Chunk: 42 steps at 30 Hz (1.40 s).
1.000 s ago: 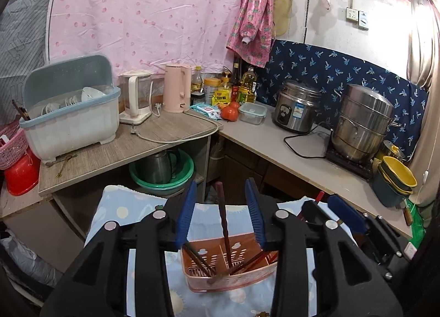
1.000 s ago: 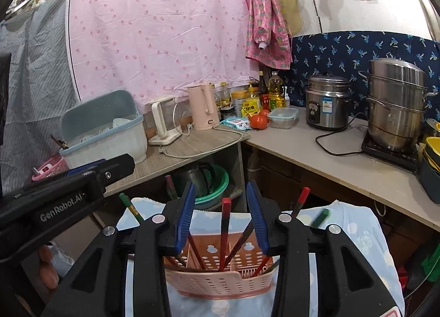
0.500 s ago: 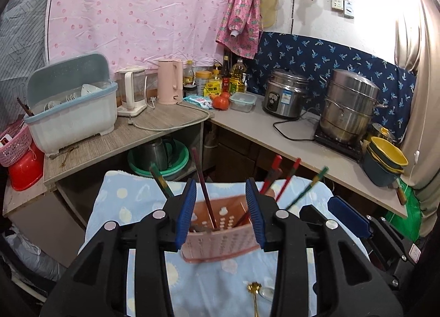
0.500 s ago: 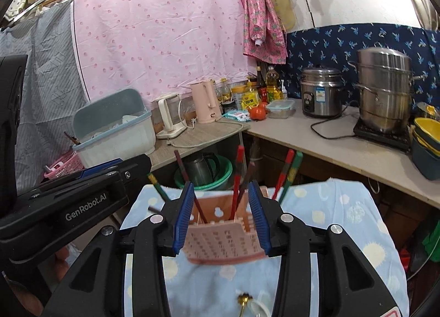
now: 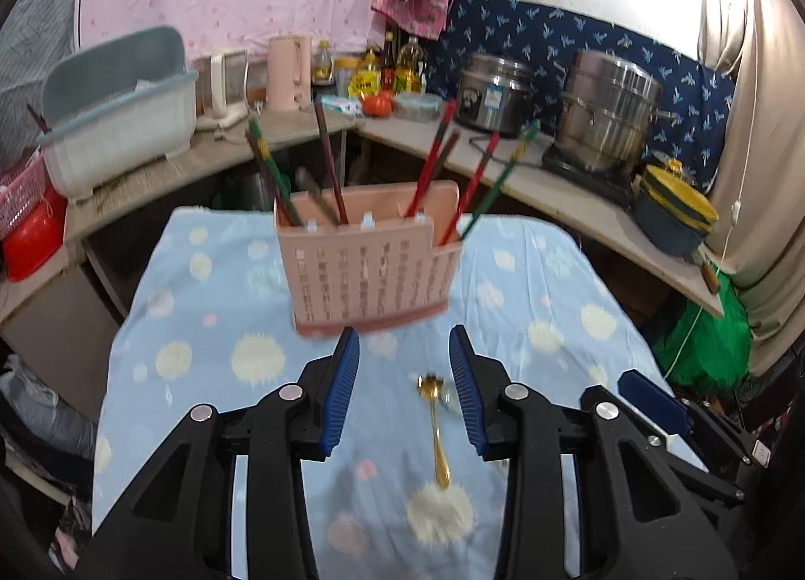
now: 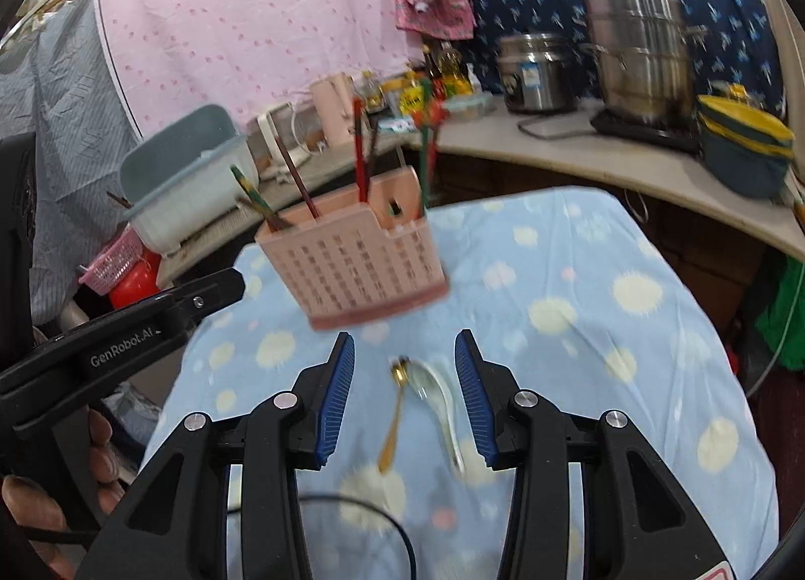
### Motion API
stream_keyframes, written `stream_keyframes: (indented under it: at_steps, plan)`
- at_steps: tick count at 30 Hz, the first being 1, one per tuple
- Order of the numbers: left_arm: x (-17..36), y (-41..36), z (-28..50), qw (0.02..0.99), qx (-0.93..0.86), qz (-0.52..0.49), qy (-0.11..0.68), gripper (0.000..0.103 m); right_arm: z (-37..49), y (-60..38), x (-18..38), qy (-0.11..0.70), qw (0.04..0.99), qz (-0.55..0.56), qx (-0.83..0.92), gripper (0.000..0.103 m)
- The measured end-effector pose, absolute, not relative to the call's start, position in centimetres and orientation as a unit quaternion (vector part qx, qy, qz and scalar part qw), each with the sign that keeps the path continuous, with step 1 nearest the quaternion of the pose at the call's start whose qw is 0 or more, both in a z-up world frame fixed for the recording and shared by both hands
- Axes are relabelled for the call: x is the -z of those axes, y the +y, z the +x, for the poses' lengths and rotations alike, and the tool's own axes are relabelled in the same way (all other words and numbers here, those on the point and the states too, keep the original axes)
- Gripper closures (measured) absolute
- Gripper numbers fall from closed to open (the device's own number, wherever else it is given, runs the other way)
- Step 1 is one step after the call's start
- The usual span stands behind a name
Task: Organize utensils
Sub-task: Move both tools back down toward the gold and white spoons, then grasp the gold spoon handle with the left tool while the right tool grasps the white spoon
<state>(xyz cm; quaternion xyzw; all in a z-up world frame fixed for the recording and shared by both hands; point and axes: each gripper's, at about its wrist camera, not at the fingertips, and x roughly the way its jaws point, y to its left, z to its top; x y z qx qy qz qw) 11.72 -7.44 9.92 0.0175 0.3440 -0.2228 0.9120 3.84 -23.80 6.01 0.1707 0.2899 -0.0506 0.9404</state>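
Note:
A pink slotted utensil holder [image 5: 370, 260] stands on the blue spotted cloth [image 5: 201, 328] and holds several chopsticks [image 5: 329, 162]. It also shows in the right wrist view [image 6: 359, 268]. A gold spoon [image 5: 435, 424] lies on the cloth in front of the holder, between my left gripper's jaws. In the right wrist view the gold spoon [image 6: 395, 411] lies beside a white ceramic spoon [image 6: 440, 404]. My left gripper [image 5: 405, 386] is open and empty. My right gripper [image 6: 405, 391] is open and empty above both spoons.
A counter [image 5: 578, 208] behind carries a rice cooker [image 5: 495, 94], a steel steamer pot [image 5: 611, 114], stacked bowls [image 5: 674, 218], a pink kettle [image 5: 287, 72] and a dish rack box [image 5: 118, 109]. The left gripper's body [image 6: 115, 348] sits at the left of the right wrist view.
Both grippers have pulled back from the holder and tilted down. The holder now stands ahead of the jaws, and the two spoons have come into view.

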Motion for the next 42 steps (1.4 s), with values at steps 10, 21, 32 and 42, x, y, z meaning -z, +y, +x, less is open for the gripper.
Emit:
stream_keyframes:
  at_steps: [10, 21, 32, 42]
  plan:
    - [-3.6, -6.8, 10.3, 0.889, 0.209, 0.016, 0.406, 0.068, 2.4, -25.4, -1.3, 0.338, 0.921, 0.176, 0.076, 0.062]
    - [0.8, -8.8, 12.2, 0.868, 0.214, 0.015, 0.447, 0.068, 6.7, -24.2, 3.4, 0.391, 0.907, 0.147, 0.057, 0.063]
    - [3.8, -10.1, 13.6, 0.850, 0.224, 0.025, 0.476, 0.068, 9.1, -23.2, 6.7, 0.430, 0.894, 0.123, 0.042, 0.088]
    - [4.8, -11.6, 13.4, 0.833, 0.252, 0.013, 0.492, 0.069, 8.5, -24.8, 6.3, 0.420, 0.895, 0.142, 0.051, 0.095]
